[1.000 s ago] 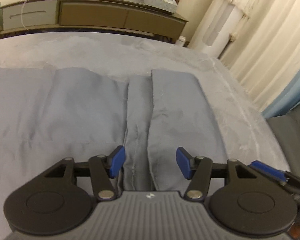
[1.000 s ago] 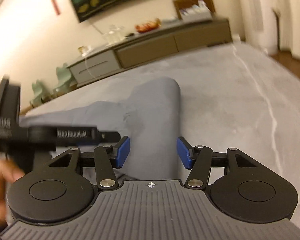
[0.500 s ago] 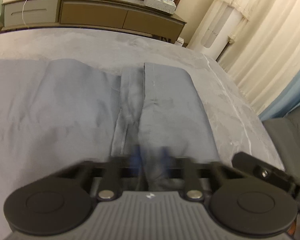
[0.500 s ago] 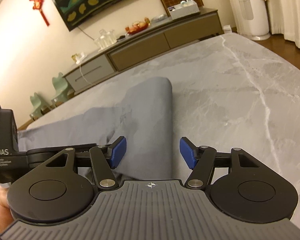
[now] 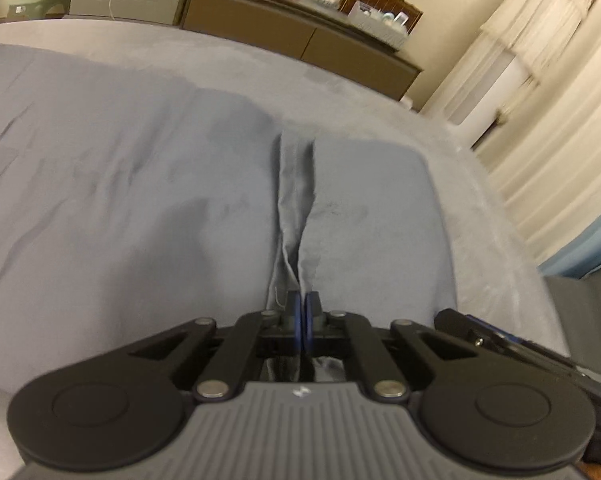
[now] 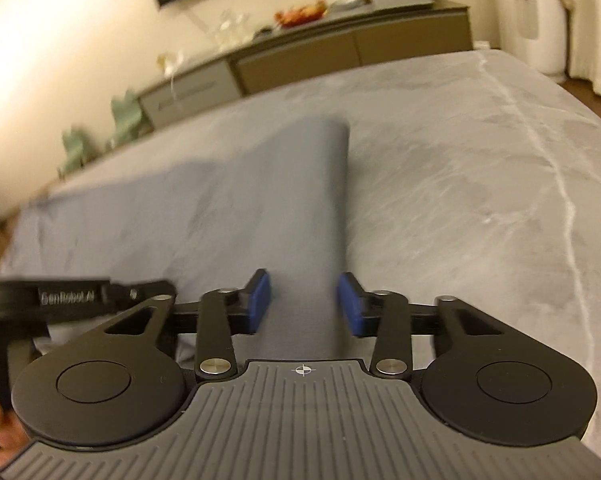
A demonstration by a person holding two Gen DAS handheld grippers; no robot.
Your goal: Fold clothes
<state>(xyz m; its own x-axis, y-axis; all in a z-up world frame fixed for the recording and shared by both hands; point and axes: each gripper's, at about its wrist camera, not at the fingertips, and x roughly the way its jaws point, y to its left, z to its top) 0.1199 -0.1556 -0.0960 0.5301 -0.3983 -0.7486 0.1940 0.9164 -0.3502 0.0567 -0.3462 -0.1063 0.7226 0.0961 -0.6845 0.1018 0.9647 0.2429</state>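
A blue-grey garment lies spread on the grey marbled table, with two folded flaps meeting at a narrow seam strip. My left gripper is shut on the garment's near edge where the flaps meet. In the right wrist view the garment runs away from me as a long folded panel. My right gripper is open, its blue pads straddling the panel's near right edge. The left gripper body shows at the left of that view.
A long sideboard with a basket, fruit and glasses stands against the far wall. Pale curtains and a white appliance hang at the right. Green chairs stand at the far left. The table's right edge drops to a wooden floor.
My left gripper has closed from wide open onto the garment's near edge. My right gripper has stayed open and narrowed a little around the panel's edge. Both views shifted slightly.
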